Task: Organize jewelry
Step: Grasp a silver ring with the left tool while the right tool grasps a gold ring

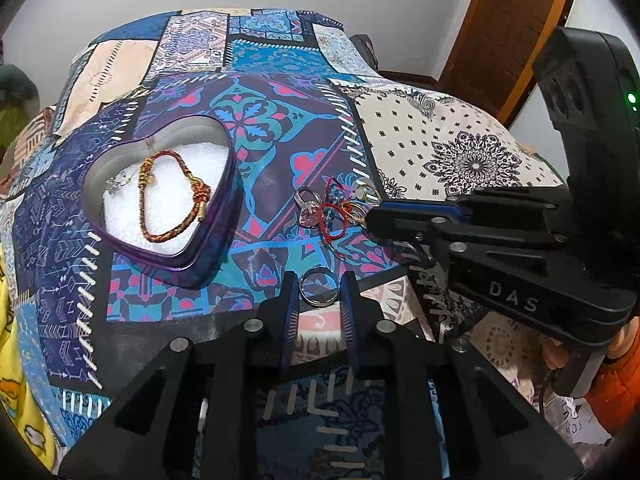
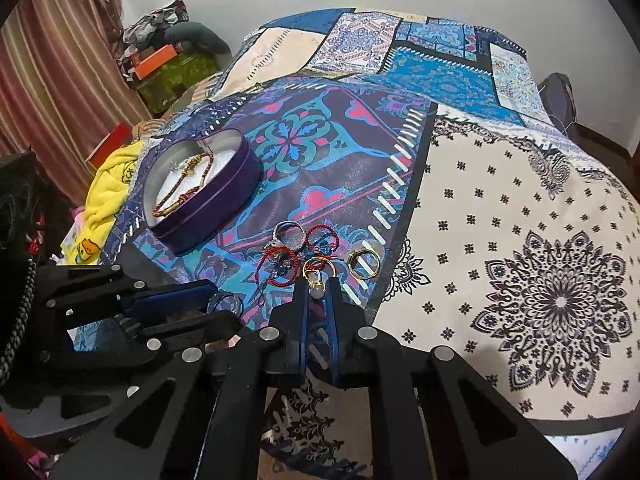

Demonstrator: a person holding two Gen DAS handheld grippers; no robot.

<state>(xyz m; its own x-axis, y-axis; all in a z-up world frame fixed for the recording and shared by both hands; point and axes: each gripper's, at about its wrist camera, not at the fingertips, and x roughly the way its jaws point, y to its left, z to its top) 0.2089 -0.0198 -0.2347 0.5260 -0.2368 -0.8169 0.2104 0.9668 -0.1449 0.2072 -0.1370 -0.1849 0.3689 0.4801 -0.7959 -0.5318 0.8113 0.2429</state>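
Purple tin, heart-shaped [image 1: 168,200], sits on the patchwork bedspread [image 1: 460,148] toward its left side, lid off, its white lining already holding a braided red-and-gold bracelet [image 1: 172,196] and a small silver piece [image 1: 116,182]. To the right of the tin, well apart from it, lies a loose cluster — a silver stone ring [image 1: 308,204], red cord bracelets [image 1: 334,216] and gold rings [image 2: 362,264], all tangled close together.

The step in hand looks like picking up rings to carry to the tin. The left gripper [image 1: 319,288] has its jaws parted around a plain silver band [image 1: 319,289] lying flat on the bedspread near its front edge — the fingers flank the ring but do not seem to press on it yet. The right gripper [image 2: 319,292] has narrow-set jaws on either side of a gold ring with a pale stone [image 2: 318,286] at the near side of the cluster; whether they already pinch it I cannot tell.

Next, each pair of jaws needs to close squarely on its thin ring without pushing it into the soft cloth, then lift clear of the cords and travel to the open tin.
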